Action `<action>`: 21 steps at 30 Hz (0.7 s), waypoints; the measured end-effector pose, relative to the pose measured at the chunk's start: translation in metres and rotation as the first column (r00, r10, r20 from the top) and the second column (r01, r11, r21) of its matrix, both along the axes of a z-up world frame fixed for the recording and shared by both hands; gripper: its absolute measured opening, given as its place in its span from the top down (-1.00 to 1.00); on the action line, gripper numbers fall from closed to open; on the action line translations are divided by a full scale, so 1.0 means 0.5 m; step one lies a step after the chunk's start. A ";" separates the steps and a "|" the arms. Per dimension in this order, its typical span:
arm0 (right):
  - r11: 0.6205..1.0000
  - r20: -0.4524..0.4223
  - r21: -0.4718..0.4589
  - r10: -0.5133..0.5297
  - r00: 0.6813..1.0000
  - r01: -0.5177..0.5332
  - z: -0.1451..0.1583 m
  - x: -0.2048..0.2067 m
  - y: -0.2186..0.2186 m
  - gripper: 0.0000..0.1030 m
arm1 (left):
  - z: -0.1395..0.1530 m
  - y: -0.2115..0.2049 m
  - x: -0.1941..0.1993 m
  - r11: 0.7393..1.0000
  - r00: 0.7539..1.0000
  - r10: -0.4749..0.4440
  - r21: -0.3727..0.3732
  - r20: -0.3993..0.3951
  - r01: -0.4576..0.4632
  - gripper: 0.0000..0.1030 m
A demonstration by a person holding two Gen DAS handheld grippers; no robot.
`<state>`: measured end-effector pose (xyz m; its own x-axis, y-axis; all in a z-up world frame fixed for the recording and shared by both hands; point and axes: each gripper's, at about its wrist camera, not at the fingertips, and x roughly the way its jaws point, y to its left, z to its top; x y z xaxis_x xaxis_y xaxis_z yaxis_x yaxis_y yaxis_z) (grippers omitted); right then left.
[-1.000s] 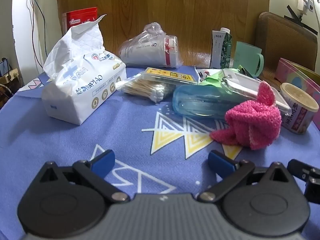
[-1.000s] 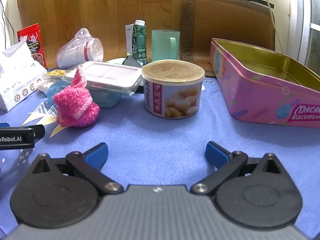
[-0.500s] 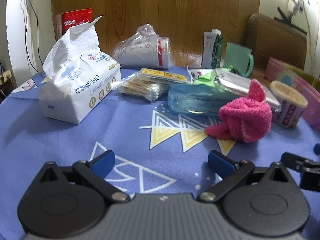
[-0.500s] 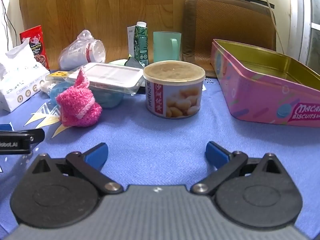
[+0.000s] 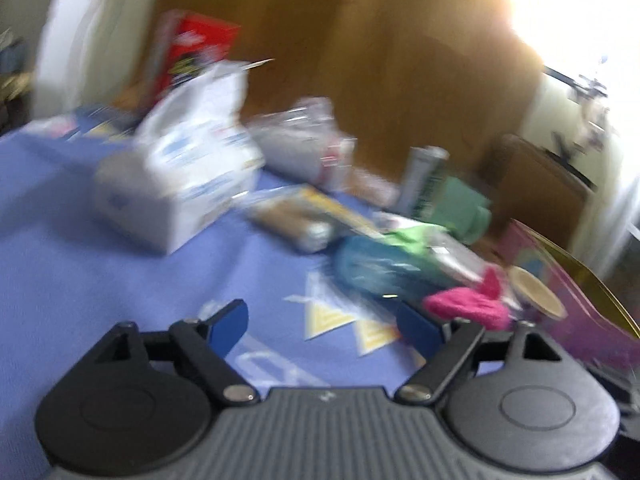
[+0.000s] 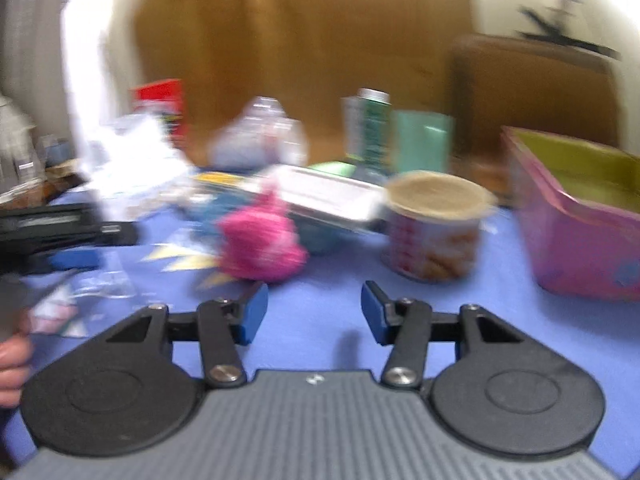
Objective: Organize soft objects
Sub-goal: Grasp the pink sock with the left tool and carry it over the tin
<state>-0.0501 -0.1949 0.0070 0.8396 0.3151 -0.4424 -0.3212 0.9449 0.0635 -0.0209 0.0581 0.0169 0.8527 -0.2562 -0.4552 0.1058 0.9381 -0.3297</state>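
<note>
Both views are blurred by motion. A fluffy pink cloth (image 5: 468, 306) (image 6: 260, 244) lies bunched on the blue tablecloth, in front of a lidded clear box. A white pack of soft tissues (image 5: 180, 176) (image 6: 136, 168) stands at the left. My left gripper (image 5: 324, 328) hovers above the cloth-covered table, its jaws closing with nothing between them; the pink cloth lies just beyond its right finger. My right gripper (image 6: 314, 312) is a short way in front of the pink cloth, jaws closing on empty air.
A round snack can (image 6: 436, 228) stands right of the pink cloth, beside an open pink biscuit tin (image 6: 576, 216). Cotton swabs (image 5: 288, 220), bagged cups (image 5: 304, 148), a carton (image 6: 366, 128), a green mug (image 6: 420, 144) and a red box (image 5: 192, 52) crowd the back. A hand (image 6: 12, 364) shows at the left edge.
Both grippers' jaws have narrowed from wide open. The left view has swung and tilted, the table contents now slanting down to the right. The right view shifted a little, now blurred.
</note>
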 end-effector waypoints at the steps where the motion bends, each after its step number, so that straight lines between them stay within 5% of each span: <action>1: 0.999 0.012 -0.034 0.016 1.000 -0.016 0.003 0.006 0.012 -0.06 | 0.007 -0.013 0.002 0.999 1.000 -0.026 0.023 0.013 0.026 -0.54; 5: 0.992 -0.003 -0.083 0.097 0.995 -0.097 0.011 0.051 0.039 -0.06 | 0.031 -0.065 0.024 0.989 0.990 -0.140 0.055 0.019 0.139 -0.52; 10: 0.985 -0.043 -0.098 0.138 0.990 -0.141 -0.004 0.090 0.056 -0.07 | 0.010 -0.115 0.082 0.970 0.971 -0.234 0.053 -0.047 0.236 -0.87; 11: 0.984 -0.053 -0.096 0.148 0.987 -0.153 -0.007 0.095 0.058 -0.07 | 0.002 -0.123 0.091 0.966 0.966 -0.250 0.050 -0.065 0.253 -0.85; 14: 0.981 -0.060 -0.110 0.155 0.986 -0.161 -0.008 0.085 0.058 0.12 | -0.010 -0.134 0.087 0.939 0.933 -0.345 -0.046 -0.103 0.342 -0.27; 17: 0.986 -0.079 -0.036 0.157 0.984 -0.160 0.004 0.051 0.020 0.15 | 0.005 -0.159 0.049 0.924 0.920 -0.378 -0.095 -0.104 0.369 -0.24; 21: 0.995 0.054 -0.041 0.094 0.994 -0.092 0.033 -0.027 -0.041 0.15 | 0.060 -0.246 0.018 0.884 0.884 -0.467 -0.023 -0.029 0.466 -0.24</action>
<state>-0.0635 -0.2157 0.0236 0.8312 0.3766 -0.4090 -0.4099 0.9121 0.0069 -0.0118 -0.0646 0.0470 0.6179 -0.6276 -0.4736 0.5192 0.7780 -0.3538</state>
